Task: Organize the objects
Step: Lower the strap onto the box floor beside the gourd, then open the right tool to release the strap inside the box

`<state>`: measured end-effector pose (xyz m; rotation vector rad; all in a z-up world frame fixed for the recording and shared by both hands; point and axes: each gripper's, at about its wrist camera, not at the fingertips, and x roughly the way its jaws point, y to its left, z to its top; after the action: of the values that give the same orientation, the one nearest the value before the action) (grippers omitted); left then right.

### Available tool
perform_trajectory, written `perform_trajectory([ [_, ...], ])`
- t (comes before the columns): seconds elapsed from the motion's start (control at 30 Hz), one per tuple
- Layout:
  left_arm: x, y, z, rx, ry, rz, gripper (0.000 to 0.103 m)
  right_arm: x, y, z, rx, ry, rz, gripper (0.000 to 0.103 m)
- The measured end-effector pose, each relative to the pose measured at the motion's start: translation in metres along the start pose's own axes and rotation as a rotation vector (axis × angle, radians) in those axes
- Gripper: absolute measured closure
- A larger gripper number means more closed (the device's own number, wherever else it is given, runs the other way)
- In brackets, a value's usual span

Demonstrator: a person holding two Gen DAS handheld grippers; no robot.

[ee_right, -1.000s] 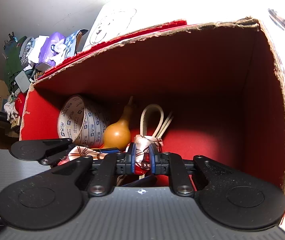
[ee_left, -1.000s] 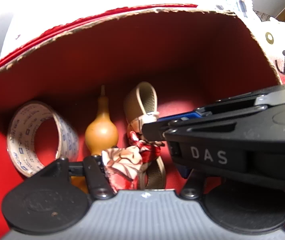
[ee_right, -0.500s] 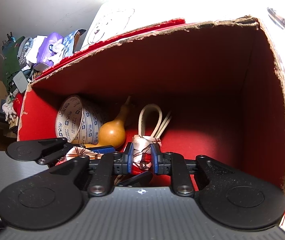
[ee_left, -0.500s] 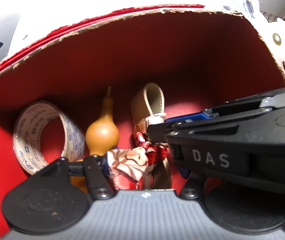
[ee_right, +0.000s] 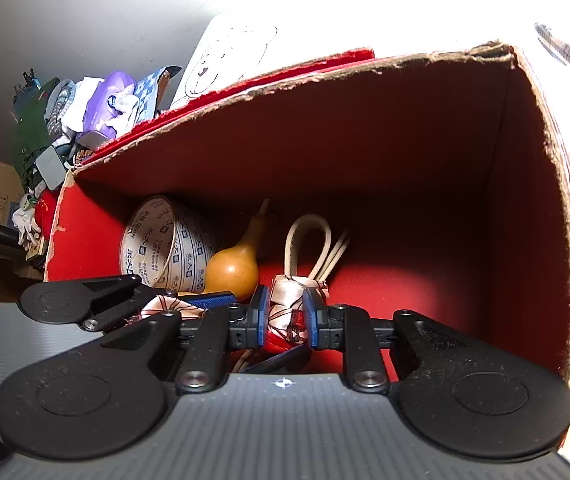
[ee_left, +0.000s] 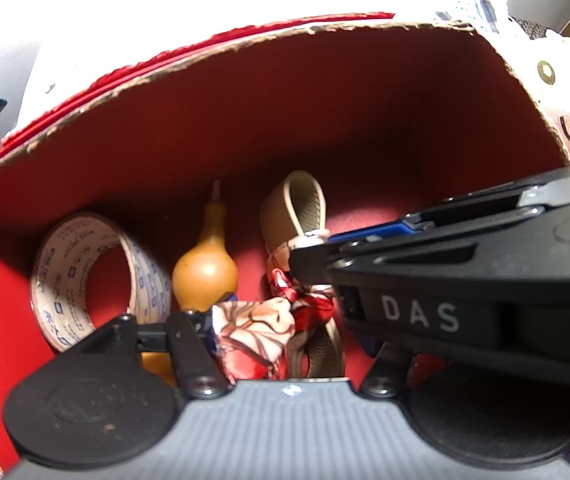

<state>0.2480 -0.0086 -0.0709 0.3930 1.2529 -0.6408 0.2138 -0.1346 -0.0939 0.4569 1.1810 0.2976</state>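
Scarf (ee_right: 287, 312) lies low inside the red box (ee_right: 405, 168), pinched between the right gripper (ee_right: 285, 316) fingers; left gripper (ee_left: 285, 332) alongside, grip unclear.

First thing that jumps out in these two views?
The deep red box fills both views. At its bottom, both grippers hold the red-and-cream patterned scarf: right gripper and left gripper. To the left sit an orange gourd and a printed tape roll.
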Motion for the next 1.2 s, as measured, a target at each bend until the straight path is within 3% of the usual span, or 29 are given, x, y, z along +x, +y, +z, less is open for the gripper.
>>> perform_trajectory([
  [1.2, -0.017, 0.009, 0.001, -0.009, -0.012, 0.011, 0.038, -0.003, 0.0, 0.0, -0.02, -0.031, -0.014, 0.081],
])
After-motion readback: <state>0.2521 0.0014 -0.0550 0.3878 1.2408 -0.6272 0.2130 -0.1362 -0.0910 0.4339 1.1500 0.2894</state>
